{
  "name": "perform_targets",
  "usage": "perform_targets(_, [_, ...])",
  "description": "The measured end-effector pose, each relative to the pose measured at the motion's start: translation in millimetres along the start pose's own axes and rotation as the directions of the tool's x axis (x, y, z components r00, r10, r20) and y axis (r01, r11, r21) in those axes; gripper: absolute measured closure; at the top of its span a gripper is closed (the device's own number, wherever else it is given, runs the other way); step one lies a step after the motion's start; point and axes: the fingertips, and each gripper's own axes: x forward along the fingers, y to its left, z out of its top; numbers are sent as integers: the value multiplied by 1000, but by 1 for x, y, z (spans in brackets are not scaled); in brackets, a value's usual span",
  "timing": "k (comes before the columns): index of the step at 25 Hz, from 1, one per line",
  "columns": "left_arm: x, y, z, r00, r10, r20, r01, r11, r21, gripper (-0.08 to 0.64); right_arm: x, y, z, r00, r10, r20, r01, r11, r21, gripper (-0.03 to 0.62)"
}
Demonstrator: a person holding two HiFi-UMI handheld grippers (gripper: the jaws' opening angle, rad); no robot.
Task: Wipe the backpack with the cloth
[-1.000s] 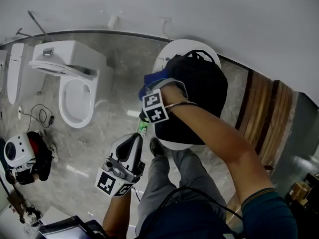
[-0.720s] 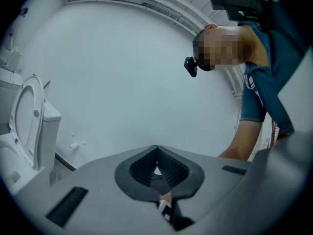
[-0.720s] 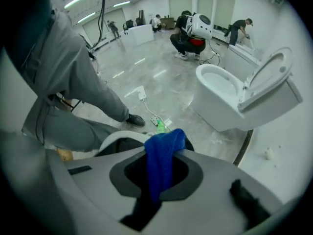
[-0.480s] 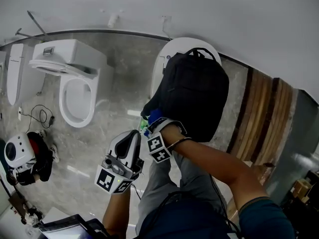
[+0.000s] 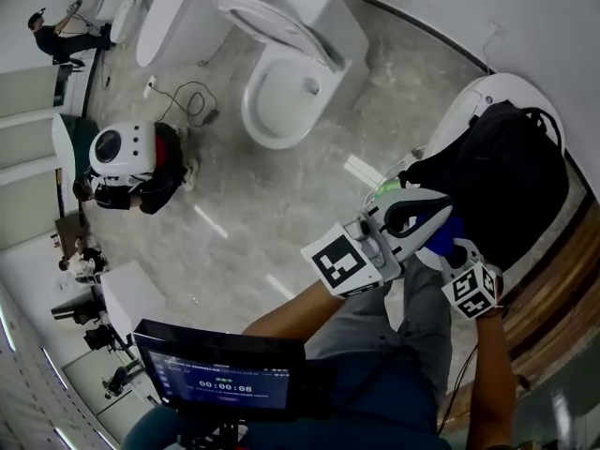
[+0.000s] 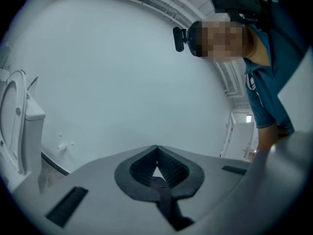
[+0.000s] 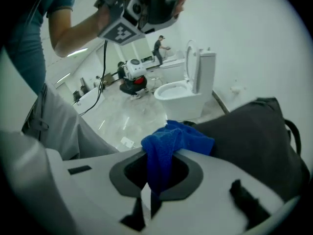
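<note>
R gripper (image 7: 157, 156) pinches blue cloth (image 7: 172, 140), just beside backpack (image 7: 254, 136) at frame right; cloth-backpack contact unclear. L gripper (image 6: 156, 150) pressed together, empty; in head view it hides most of the cloth.

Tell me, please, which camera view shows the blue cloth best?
The right gripper view: the cloth sits large and central, clamped in the right gripper. The head view catches only a small blue patch; the left gripper view shows none.

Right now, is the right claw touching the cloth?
Touching. The right gripper view shows the right claw shut on the cloth, which bunches out above it.
</note>
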Motion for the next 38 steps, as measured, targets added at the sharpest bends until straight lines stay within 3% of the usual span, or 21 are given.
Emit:
perform_targets(3, [4, -6, 1, 1000, -12, 1, 12, 1000, 3, 557, -40, -16, -35, 991, -131, 31, 124, 980, 159, 563])
perform_targets(6, [8, -12, 1, 1000, -26, -1, 26, 1000, 2, 557, -86, -43, -83, 951, -309, -11, 299, 907, 298, 563])
perform_targets(10, [1, -15, 1, 999, -36, 8, 36, 999, -10, 557, -129, -81, -140, 840, -532, -109, 527, 748, 404, 563])
perform_targets(16, [-11, -4, 3, 1000, -6, -15, 6, 1000, -1, 557, -166, -167, -120, 682, -729, -61, 639, 553, 535, 563])
perform_targets(18, [-6, -5, -1, 1000, -12, -18, 12, 1000, -3, 557, -176, -200, -114, 652, -756, -56, 649, 518, 557, 563])
perform_targets(21, [-3, -3, -3, 1000, -14, -21, 14, 1000, -6, 557, -171, -252, -95, 636, -770, -39, 657, 515, 551, 563])
perform_targets(23, [-2, -2, -3, 1000, -15, -19, 14, 1000, -8, 557, -160, -286, -77, 646, -763, -20, 643, 529, 554, 563])
perform_targets(26, [-3, -2, -5, 1000, -20, -21, 19, 1000, -14, 557, -129, -314, -47, 703, -712, -8, 617, 603, 506, 563])
perform_targets(28, [-4, -2, -4, 1000, -17, -21, 17, 1000, -15, 557, -111, -308, -26, 742, -670, 1, 605, 671, 428, 563])
perform_targets(30, [-6, -1, -2, 1000, -11, -20, 11, 1000, -12, 557, -108, -289, -16, 758, -652, 16, 598, 705, 381, 563])
perform_targets(32, [-7, 0, 0, 1000, -10, -17, 10, 1000, -12, 557, -112, -262, -24, 754, -657, 21, 601, 703, 381, 563])
perform_targets(38, [-12, -2, 2, 1000, -21, -14, 21, 1000, -6, 557, -128, -164, -58, 706, -704, 79, 590, 646, 485, 563])
